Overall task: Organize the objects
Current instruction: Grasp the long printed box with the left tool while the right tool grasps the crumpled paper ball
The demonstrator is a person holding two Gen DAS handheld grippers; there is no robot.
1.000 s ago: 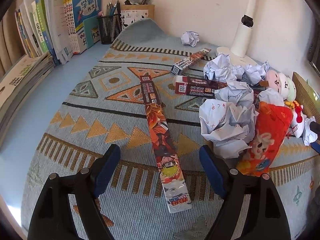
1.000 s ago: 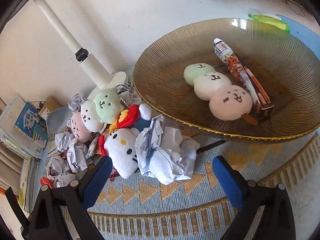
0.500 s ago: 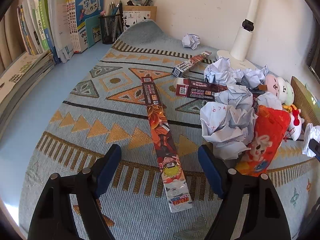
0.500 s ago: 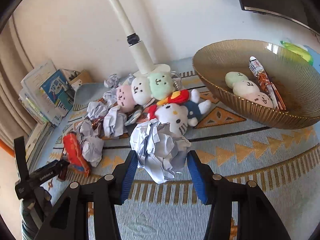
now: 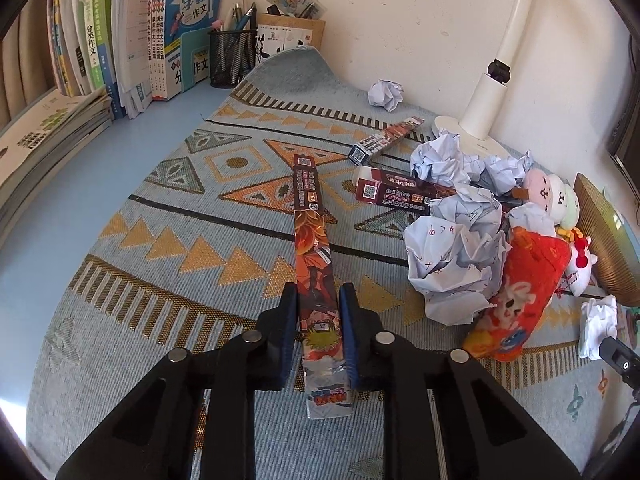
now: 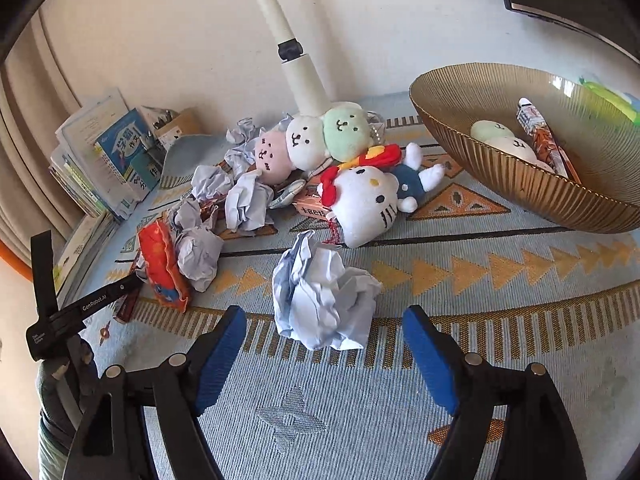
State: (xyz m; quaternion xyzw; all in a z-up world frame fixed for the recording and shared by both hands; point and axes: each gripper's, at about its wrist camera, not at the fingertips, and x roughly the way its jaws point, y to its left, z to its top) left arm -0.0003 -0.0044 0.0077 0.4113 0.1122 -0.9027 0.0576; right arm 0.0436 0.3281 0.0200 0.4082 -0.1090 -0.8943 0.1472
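Blue-padded, the left gripper [image 5: 319, 320] is clamped on the near end of one long orange comic-printed box [image 5: 316, 256], which lies on the patterned woven mat [image 5: 168, 216] pointing away from the camera. Left of it, against the wall, stand a row of books [image 5: 120, 36] and one black mesh pen cup [image 5: 232, 58]. Right of the held box lie two more long boxes: a dark red one [image 5: 394, 192] and a slimmer one [image 5: 386, 140] beyond it. One lone crumpled paper ball [image 5: 386, 94] sits near the wall beside the white lamp [image 5: 486, 96]. Further right is a heap of crumpled paper [image 5: 456, 256] touching one red printed pouch [image 5: 520, 300].

In the right wrist view, the right gripper [image 6: 325, 356] has its fingers spread wide, with one crumpled paper wad [image 6: 324, 300] resting on the mat just ahead, between them but not touched. Behind it lie one three-ball dango plush [image 6: 310, 144] and one white cat plush [image 6: 364, 204]. At far right, the ribbed gold bowl [image 6: 500, 176] holds a second dango plush [image 6: 504, 142] and one long box [image 6: 540, 132].
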